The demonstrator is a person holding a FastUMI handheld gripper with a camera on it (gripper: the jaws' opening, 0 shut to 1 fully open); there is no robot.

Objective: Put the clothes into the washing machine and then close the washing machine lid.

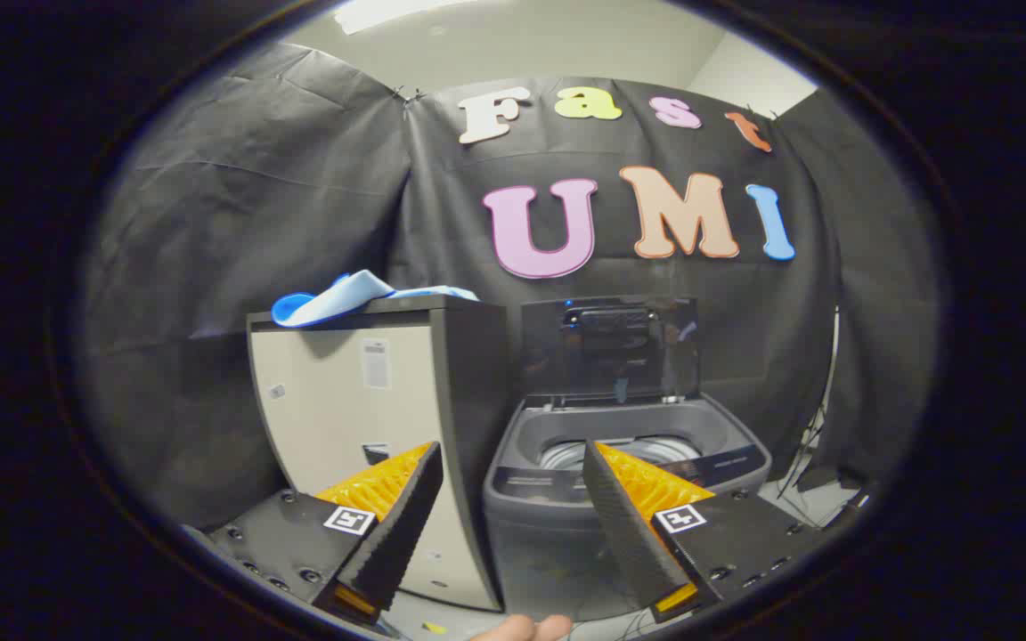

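We see the washing machine point(624, 481) standing on the floor with its lid point(609, 349) raised upright at the back edge, against the booth wall behind. Just left of it stands a taller cabinet point(370, 418), and the clothes point(344, 298) lie on the cabinet's top, toward its left corner. Our gripper point(508, 458) sits before both, fingers spread apart, holding nothing.
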